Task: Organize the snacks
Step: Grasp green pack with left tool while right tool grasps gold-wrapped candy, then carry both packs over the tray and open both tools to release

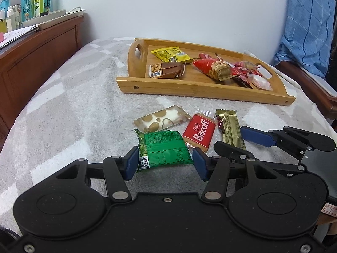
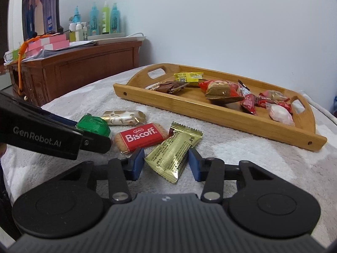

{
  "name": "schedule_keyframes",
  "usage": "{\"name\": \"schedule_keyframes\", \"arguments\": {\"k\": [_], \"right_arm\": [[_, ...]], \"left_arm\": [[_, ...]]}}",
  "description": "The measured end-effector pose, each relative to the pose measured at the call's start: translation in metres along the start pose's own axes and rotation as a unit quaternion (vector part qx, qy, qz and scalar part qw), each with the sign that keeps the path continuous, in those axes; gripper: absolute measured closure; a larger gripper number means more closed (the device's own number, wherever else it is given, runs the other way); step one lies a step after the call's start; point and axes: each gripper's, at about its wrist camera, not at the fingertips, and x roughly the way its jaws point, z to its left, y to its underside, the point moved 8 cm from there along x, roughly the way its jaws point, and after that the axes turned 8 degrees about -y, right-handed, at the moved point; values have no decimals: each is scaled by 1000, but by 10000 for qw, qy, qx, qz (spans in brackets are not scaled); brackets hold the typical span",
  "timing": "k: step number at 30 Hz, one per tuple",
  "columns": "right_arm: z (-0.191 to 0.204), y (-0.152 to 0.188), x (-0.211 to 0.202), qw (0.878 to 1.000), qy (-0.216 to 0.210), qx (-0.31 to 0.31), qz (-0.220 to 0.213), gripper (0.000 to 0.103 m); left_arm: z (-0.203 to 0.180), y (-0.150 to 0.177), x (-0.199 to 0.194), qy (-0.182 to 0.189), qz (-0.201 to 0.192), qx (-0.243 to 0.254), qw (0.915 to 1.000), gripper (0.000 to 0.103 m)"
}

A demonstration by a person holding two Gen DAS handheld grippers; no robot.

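On the bed (image 1: pixel 63 105), spread with a grey-and-white blanket, four loose snacks lie in a cluster in front of the wooden tray (image 1: pixel 189 88), which already carries several packets. The left hand-held gripper (image 1: pixel 165 161) has the green packet (image 1: pixel 163 147) between its blue pads (image 1: pixel 132 163), which press on both its sides, so it is pinching that packet across the short way, with the packet's length running away from the hand toward the tray.

The right hand-held gripper (image 2: pixel 166 162) straddles the gold packet (image 2: pixel 174 151), whose long axis lies slantwise, near end pointing back at the hand and far end toward the tray. Its left pad touches the packet's edge; on the other side a sliver of blanket seems to show, so I cannot say for sure the grip is made.

Between the two, untouched, lie the red Biscoff biscuit (image 2: pixel 140 138) and the spotted white-and-gold packet (image 1: pixel 162 121). The tray stands beyond all of them, well apart, so each packet's coming move would be forward and away from the person; the right hand looks nearer the tray's open middle.
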Motion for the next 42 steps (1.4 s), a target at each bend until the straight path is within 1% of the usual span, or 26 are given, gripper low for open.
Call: {"name": "schedule_keyframes", "arguments": {"k": [10,19,24,30,36,42], "right_arm": [[-9,-1,-14,9993,314,147,-111,55],[-25,-12,-34,9970,594,332,-358,55],[-30,-20,-46,9960,675,352,-477,55],[-43,-39,-51,9943,759,340,-668,55],[-68,-60,-52,9911,829,598,-847,55],[-92,-82,-48,9890,919,590,-995,55]], "left_arm": [[-11,-11,-9,45,-147,20,9999,51],[-16,-20,-15,48,-198,39,9998,52],[-19,-29,-15,8,-184,60,9998,52],[-29,-53,-13,-37,-270,133,9995,52],[-39,-86,-8,-41,-401,134,9991,52],[-56,-113,0,-22,-548,301,9980,52]]}}
